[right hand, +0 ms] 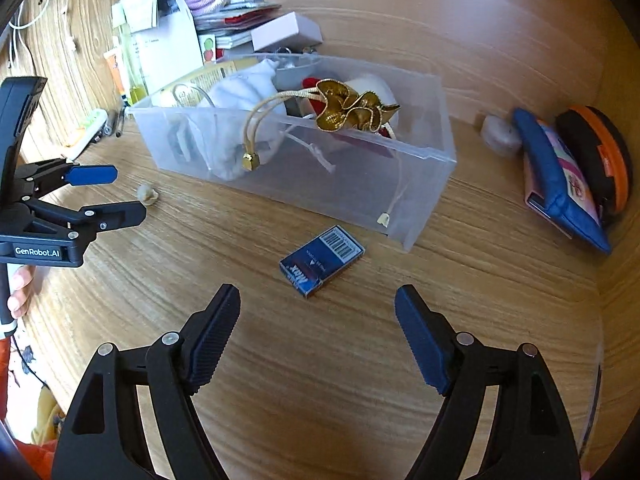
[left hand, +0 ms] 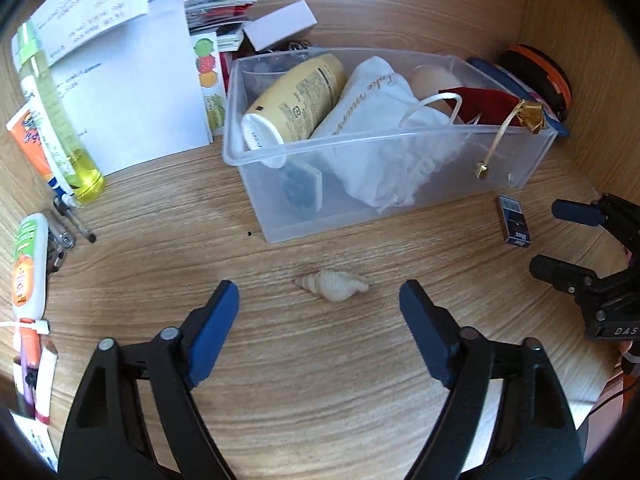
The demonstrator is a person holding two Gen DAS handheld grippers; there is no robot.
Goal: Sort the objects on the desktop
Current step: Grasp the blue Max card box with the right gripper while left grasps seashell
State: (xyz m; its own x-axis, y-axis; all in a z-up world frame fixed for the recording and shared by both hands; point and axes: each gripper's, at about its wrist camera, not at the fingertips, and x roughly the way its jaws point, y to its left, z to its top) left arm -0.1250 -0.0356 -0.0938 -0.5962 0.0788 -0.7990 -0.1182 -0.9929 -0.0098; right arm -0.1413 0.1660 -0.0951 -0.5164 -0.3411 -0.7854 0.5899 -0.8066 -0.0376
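A small beige seashell (left hand: 334,284) lies on the wooden desk just ahead of my left gripper (left hand: 320,304), which is open and empty; the shell sits between and slightly beyond the fingertips. It also shows in the right wrist view (right hand: 147,193). A small blue box (right hand: 322,260) lies flat on the desk just ahead of my right gripper (right hand: 318,304), which is open and empty. The box also shows in the left wrist view (left hand: 514,220). A clear plastic bin (left hand: 400,196) behind both holds a yellow bottle (left hand: 298,100), a white cloth bag (left hand: 372,120) and a red pouch with gold trim (right hand: 352,108).
Papers (left hand: 128,60), a yellow-green bottle (left hand: 56,108), tubes and pens (left hand: 72,216) crowd the left side. A pink-white box (left hand: 280,24) and booklets sit behind the bin. A blue pouch (right hand: 560,184) and an orange-black round case (right hand: 600,156) lean at the right wall.
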